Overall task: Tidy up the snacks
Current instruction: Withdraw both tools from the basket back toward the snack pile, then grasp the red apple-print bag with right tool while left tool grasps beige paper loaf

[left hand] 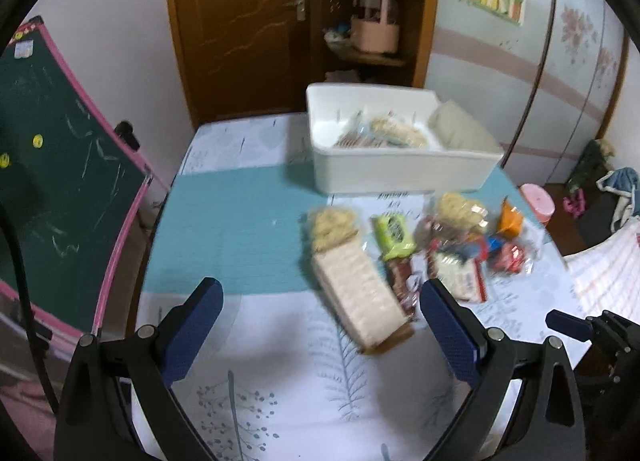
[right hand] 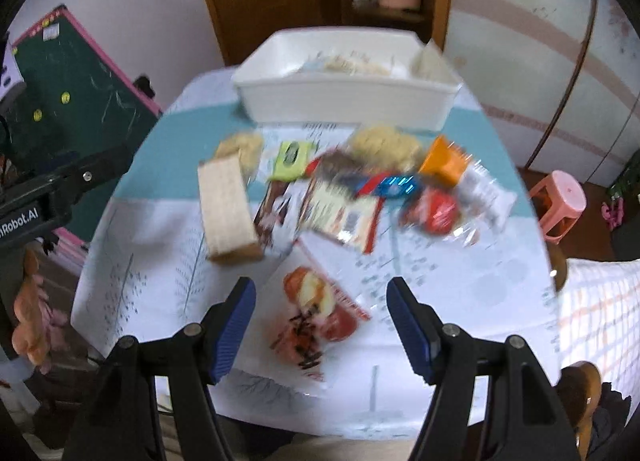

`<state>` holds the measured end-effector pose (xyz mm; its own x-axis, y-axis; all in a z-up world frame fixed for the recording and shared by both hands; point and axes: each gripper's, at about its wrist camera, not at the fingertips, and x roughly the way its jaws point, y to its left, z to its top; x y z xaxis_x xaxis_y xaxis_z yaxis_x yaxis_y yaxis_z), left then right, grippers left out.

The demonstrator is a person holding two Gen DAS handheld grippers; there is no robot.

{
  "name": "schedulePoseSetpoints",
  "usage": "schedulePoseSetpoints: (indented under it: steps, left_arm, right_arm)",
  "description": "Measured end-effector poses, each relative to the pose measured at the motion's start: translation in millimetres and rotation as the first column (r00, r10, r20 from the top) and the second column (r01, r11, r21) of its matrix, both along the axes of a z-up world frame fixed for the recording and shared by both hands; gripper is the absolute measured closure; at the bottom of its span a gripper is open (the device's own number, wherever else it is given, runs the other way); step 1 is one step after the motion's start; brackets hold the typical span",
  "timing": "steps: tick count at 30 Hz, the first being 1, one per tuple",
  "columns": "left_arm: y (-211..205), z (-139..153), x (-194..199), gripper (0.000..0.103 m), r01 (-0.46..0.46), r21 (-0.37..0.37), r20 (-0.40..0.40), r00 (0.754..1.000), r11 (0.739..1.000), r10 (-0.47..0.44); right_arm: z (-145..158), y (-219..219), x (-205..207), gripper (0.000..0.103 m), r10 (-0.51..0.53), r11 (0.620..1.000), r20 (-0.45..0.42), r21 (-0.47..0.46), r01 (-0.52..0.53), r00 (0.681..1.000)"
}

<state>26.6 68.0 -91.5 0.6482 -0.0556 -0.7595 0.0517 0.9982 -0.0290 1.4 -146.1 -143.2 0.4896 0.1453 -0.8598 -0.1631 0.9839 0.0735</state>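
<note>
A white bin stands at the far side of the table and holds a few snack packs; it also shows in the right wrist view. Several loose snacks lie in front of it: a long pale cracker pack, a green packet, an orange packet, a red round snack. A white-and-red packet lies between my right gripper's open fingers. My left gripper is open and empty, above the table near the cracker pack.
The table has a teal and white leaf-print cloth. A green chalkboard with pink frame stands left. A pink stool stands right of the table. A wooden door and shelf are behind.
</note>
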Motion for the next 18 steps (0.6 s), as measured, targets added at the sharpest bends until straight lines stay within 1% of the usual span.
schedulePoseSetpoints:
  steps: [4,6,7,8,10,13,14,15,16,17,18]
  left_arm:
    - [4.5,-29.6,2.2,0.004,-0.014,-0.033,-0.074,0.997,0.999,0.012]
    - [5.0,-38.6,4.1,0.004,-0.02,-0.037,-0.096,0.995,0.999,0.016]
    - [5.7,-43.1,5.1,0.004,-0.021,-0.039,-0.106,0.994,0.999,0.017]
    - [5.6,-46.0,6.3,0.004,-0.022,-0.04,-0.113,0.993,0.999,0.017]
    - [4.4,-51.5,10.7,0.004,-0.026,-0.045,-0.125,0.992,0.999,0.02]
    - [2.7,-56.9,17.7,0.004,-0.035,-0.055,-0.141,0.99,0.998,0.027]
    - [2.1,-59.3,21.2,0.004,-0.039,-0.059,-0.15,0.988,0.998,0.03]
    - [1.0,-63.0,25.3,0.004,-0.044,-0.064,-0.164,0.986,0.997,0.033]
    - [0.2,-65.2,28.7,0.004,-0.044,-0.068,-0.173,0.984,0.997,0.032]
    - [-0.3,-67.4,32.3,0.004,-0.046,-0.07,-0.183,0.983,0.996,0.032]
    - [-2.5,-71.6,37.2,0.004,-0.049,-0.069,-0.197,0.98,0.996,0.035]
  right_arm:
    - [-31.2,14.5,4.8,0.035,0.006,1.0,-0.075,-0.024,-0.008,0.997]
    - [-40.6,17.3,6.9,0.034,0.018,1.0,-0.107,0.011,-0.017,0.994]
    - [-43.0,18.1,7.4,0.031,0.022,0.999,-0.118,0.026,-0.02,0.993]
    - [-45.4,19.4,8.3,0.027,0.024,1.0,-0.126,0.023,-0.021,0.992]
    - [-49.4,20.1,10.2,0.021,0.017,1.0,-0.135,0.007,-0.016,0.991]
    - [-64.0,16.6,16.2,0.021,-0.02,0.999,-0.194,-0.041,0.013,0.981]
    - [-70.6,13.6,18.3,0.027,-0.033,0.999,-0.223,-0.044,0.023,0.974]
    - [-75.3,9.7,20.0,0.03,-0.039,0.999,-0.249,-0.03,0.033,0.968]
    - [-77.6,5.6,20.8,0.033,-0.044,0.999,-0.257,-0.001,0.045,0.965]
    - [-74.9,3.2,20.5,0.04,-0.042,0.999,-0.237,0.015,0.047,0.971]
    - [-73.6,1.2,21.4,0.04,-0.042,0.999,-0.228,0.024,0.048,0.973]
